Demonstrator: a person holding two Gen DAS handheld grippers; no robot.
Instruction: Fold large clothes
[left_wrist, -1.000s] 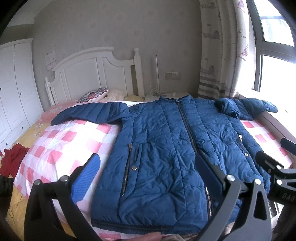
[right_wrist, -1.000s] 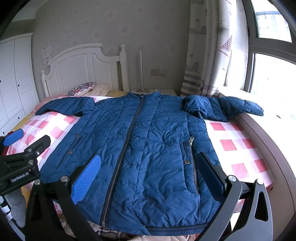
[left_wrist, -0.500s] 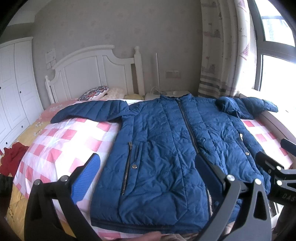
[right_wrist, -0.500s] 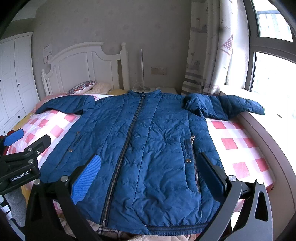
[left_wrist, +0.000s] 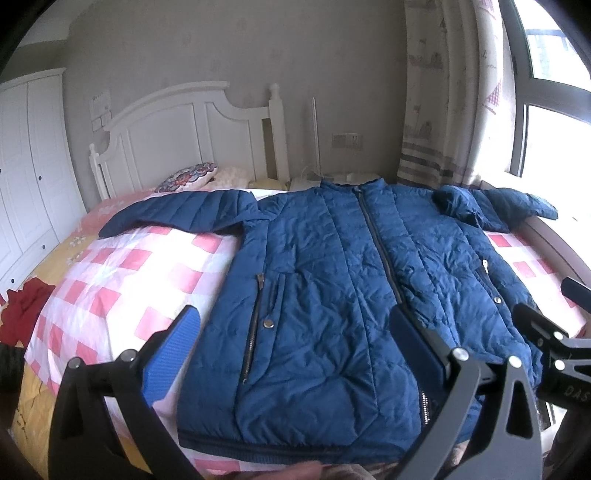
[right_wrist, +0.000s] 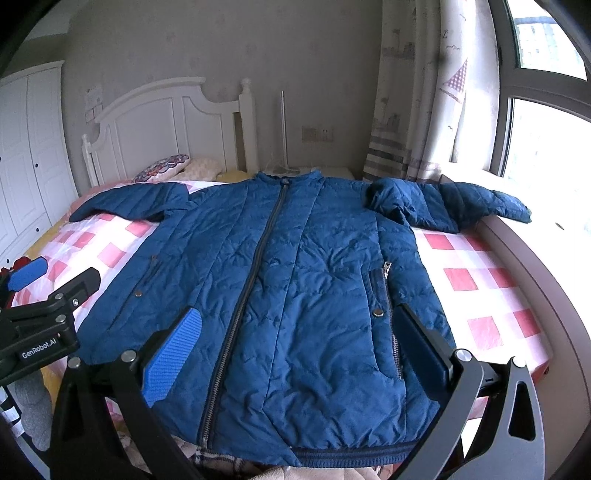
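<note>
The left gripper (left_wrist: 291, 343) is held with its jaws spread wide and nothing between them; it hovers above the near hem, touching no cloth. The right gripper (right_wrist: 295, 339) is likewise spread wide and empty, held just beside the left one, over the near right part of the hem.

Beyond both, a blue quilted jacket (right_wrist: 295, 280) is laid front-up and zipped on the pink checked bedspread (left_wrist: 122, 280). Its long axis runs from the near hem to the far collar, by the white headboard (left_wrist: 177, 133). The left sleeve (left_wrist: 181, 214) is stretched out to the far left, the right sleeve (right_wrist: 454, 206) to the far right, bunched near the shoulder.

The left sleeve is judged nearer the left gripper, the right sleeve nearer the right. No fold has yet been made; the sleeves would probably be brought in first.
</note>
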